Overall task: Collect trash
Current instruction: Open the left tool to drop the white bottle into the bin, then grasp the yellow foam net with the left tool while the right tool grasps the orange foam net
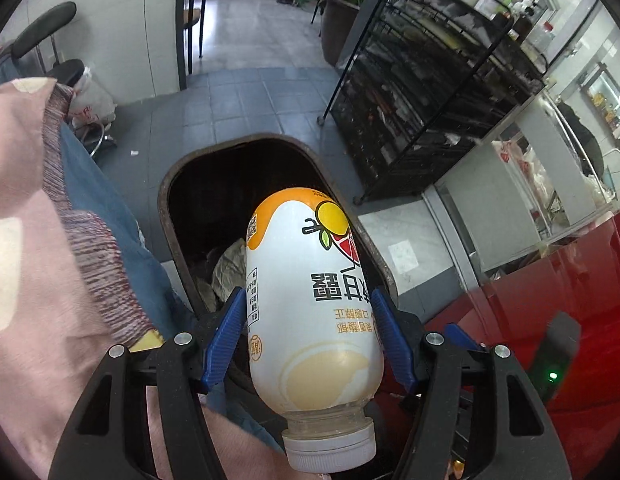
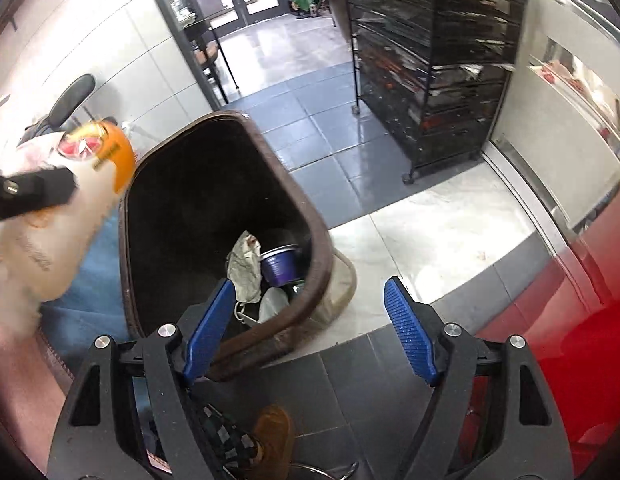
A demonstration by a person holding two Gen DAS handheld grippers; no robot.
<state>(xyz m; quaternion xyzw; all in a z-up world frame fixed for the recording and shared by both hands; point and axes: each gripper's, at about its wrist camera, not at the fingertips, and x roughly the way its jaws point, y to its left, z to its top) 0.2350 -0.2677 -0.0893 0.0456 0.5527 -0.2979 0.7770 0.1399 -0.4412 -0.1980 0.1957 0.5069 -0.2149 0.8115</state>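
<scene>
The main risk is a missed drop: the white plastic drink bottle with an orange band and white screw cap (image 1: 310, 312) hangs over the near right rim of the brown, dark-lined oblong trash bin (image 1: 182, 184), not squarely over its mouth, so letting go here could bounce it off the rim at about 3 o'clock and send it onto the grey tiled floor (image 1: 246, 92). It is held base-forward with the cap toward the camera, and the 2 blue ribbed pads (image 1: 230, 336) bear only on its lower sides, so a tilt could let the smooth plastic slide or swing before it clears the edge. In the right wrist view the same bottle sits at about 9 o'clock, left of the bin and blurred, which I read as a sign it is not centred yet. The left gripper (image 1: 310, 340) has its jaws set moderately wide, clamped on the bottle from both sides. The right gripper (image 2: 310, 332) holds nothing: its jaws stand wide apart, one blue pad over the bin's near rim, the other over the floor, touching neither as far as I can tell. Inside the bin lie crumpled grey paper (image 2: 244, 266) and a purple round tub (image 2: 280, 266), at about 12 o'clock from the right jaws.
</scene>
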